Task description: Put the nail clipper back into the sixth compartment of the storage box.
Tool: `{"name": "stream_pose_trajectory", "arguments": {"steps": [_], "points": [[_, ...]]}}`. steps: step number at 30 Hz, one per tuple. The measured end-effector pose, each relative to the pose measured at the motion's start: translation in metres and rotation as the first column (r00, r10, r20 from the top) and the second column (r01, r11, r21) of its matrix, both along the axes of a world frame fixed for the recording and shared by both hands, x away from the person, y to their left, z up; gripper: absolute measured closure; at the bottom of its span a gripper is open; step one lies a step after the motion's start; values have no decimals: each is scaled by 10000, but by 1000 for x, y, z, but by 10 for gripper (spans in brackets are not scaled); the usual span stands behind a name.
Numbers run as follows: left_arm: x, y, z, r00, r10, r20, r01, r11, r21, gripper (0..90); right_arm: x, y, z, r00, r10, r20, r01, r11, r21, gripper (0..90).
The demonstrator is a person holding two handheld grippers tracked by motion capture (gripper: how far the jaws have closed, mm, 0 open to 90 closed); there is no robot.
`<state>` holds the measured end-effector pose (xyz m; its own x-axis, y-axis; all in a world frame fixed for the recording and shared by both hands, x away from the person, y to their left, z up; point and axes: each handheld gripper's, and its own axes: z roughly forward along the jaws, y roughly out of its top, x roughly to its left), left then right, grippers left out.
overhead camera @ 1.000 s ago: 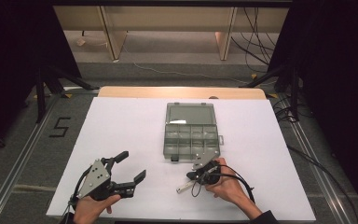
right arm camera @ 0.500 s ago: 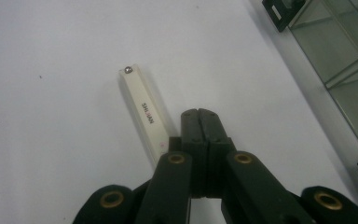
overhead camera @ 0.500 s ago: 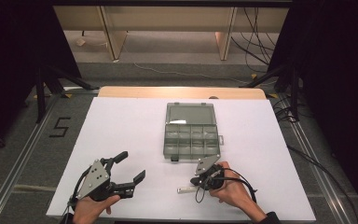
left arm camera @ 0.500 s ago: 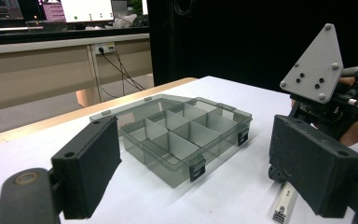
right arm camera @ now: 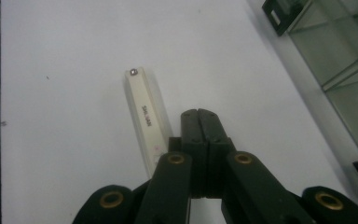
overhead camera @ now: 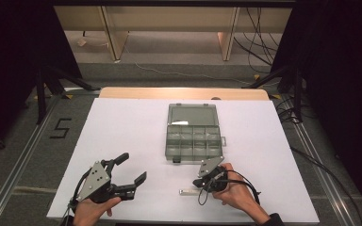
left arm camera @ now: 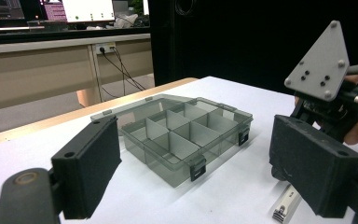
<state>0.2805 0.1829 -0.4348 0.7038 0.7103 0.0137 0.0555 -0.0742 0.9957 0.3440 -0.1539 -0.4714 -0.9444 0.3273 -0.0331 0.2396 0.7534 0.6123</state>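
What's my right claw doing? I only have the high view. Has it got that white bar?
Observer: No. In the right gripper view the right claw is shut on nothing, and the white nail clipper lies flat on the table beside it.
Operator: Anything on the clipper?
Observer: Small lettering along its top, too small to read, and a metal rivet at its far end.
Operator: Anything in the box?
Observer: In the left gripper view the compartments of the clear box that show look empty.

Translucent smoky plastic organiser box (overhead camera: 193, 135), glossy white nail clipper (right arm camera: 145, 117), matt white table (overhead camera: 122, 132), matt black claw (right arm camera: 199, 122)
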Motion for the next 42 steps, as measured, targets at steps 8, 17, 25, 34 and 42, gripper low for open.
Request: {"name": "stream_pose_trajectory", "arguments": {"steps": [8,17,25,34,42], "points": [[-1,0,0,10000,48,-55,-48,10000,-73,157,-13,18,18,9961,761,436,-754,9970,-168,510],[-1,1,0,10000,61,-52,-61,10000,-69,157,-14,30,19,9924,1152,443,-1109,9898,-895,369],[-1,0,0,10000,67,-44,-67,10000,-49,157,-9,38,20,9881,1501,337,-1432,9774,-1554,338],[-1,0,-1,10000,70,-58,-71,10000,-38,157,-5,47,16,9858,1679,-87,-1660,9641,-2074,338],[-1,0,-1,10000,70,-67,-71,10000,-16,157,-2,54,13,9814,1898,-279,-1908,9501,-2466,376]]}}
